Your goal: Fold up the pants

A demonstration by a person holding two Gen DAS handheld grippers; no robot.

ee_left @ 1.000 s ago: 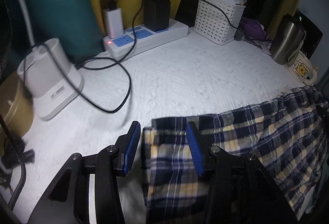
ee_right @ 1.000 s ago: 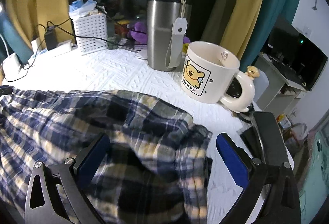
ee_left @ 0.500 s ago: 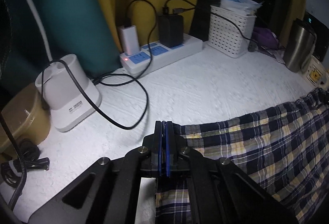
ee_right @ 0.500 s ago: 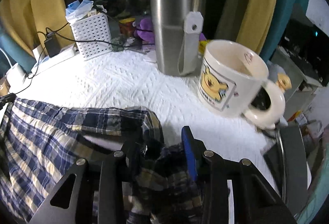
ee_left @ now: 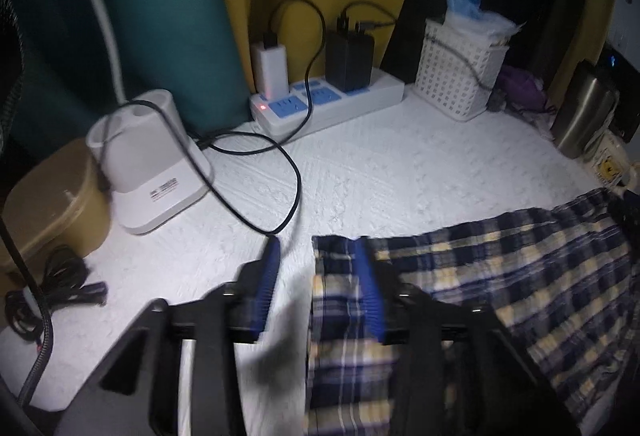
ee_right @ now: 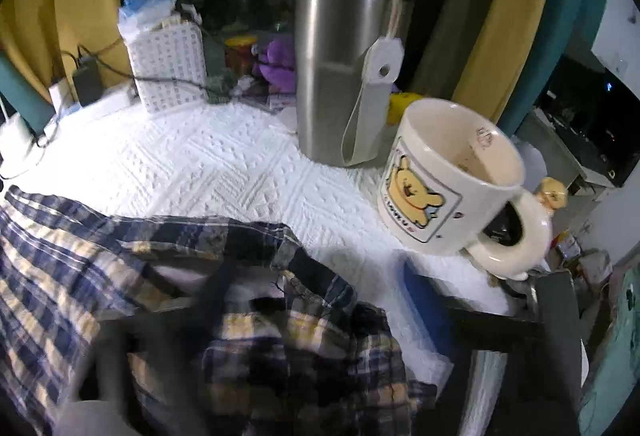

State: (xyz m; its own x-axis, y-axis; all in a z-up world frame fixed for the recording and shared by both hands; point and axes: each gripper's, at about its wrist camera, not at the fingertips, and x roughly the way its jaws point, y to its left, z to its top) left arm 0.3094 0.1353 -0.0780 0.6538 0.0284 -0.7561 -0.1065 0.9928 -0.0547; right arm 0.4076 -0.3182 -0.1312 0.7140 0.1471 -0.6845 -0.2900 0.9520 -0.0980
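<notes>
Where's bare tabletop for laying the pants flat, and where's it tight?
Free: the white cloth between the power strip, basket and pants. Tight: the right edge by the tumbler and mug, and the left by the lamp base and its looping cable.

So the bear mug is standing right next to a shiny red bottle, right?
Not quite. The bear mug does stand right next to a shiny bottle, but the bottle is silver steel, not red. The right wrist view shows it.

Soft woven plaid pants lie on a white embossed cloth; brushed-metal tumbler, glossy ceramic mug.
</notes>
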